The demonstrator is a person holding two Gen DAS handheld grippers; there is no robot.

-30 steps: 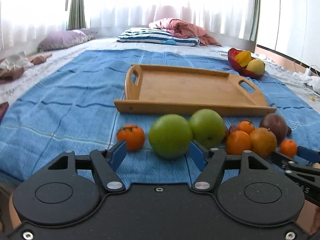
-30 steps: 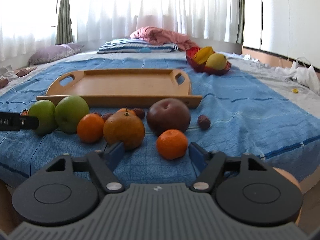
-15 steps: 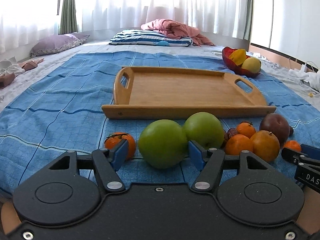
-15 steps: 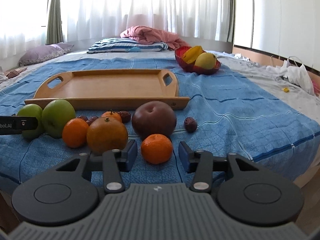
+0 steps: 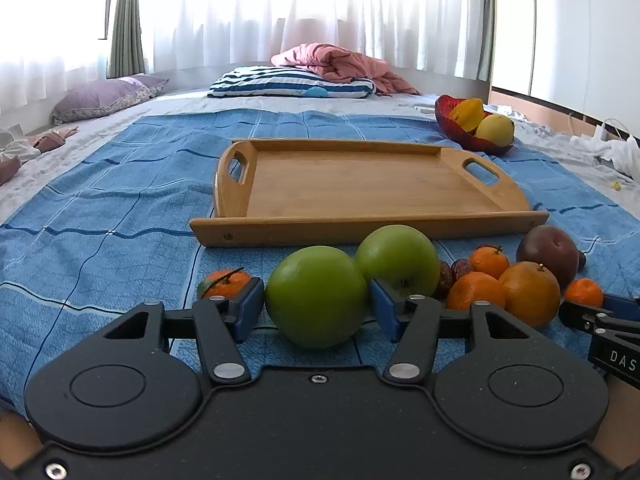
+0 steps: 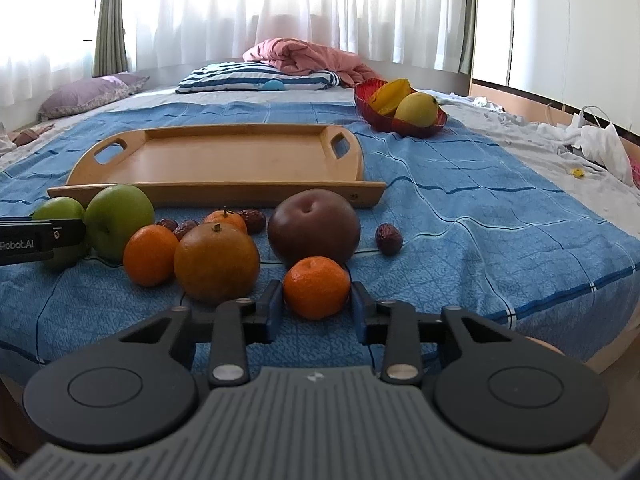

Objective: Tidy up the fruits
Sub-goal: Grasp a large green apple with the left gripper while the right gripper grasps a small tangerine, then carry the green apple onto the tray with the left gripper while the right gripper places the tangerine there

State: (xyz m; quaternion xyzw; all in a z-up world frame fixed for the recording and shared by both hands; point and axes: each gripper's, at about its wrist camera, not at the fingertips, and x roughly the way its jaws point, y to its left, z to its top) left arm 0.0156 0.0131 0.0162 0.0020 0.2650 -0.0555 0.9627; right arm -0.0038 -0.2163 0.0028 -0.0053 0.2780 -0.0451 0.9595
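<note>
The left tool is seen with its jaws closing around the nearer green apple, which lies on the blue blanket of the bed. Both blue pads appear to rest against the apple's sides, though the contact lines are partly hidden by the fruit's curve. A small mandarin is half hidden behind the left finger. The second green apple is touching the first from behind, and its lower part is covered by the right finger.

The right tool is seen with its jaws closing on a small tangerine. The pads sit at the fruit's sides; whether they already press cannot be told with certainty. Just behind it lie a dark brown pear-like fruit, a large orange and a smaller orange. Several dates are partly hidden between the fruits; one date lies apart to the right.

The wooden tray stands beyond the fruit, bare inside. A red bowl holding yellow fruit is set near the tray's far right corner; its contents are hard to name. In the right wrist view the left tool is cut off by the left edge; in the left wrist view the right tool is cut off at the right edge.
</note>
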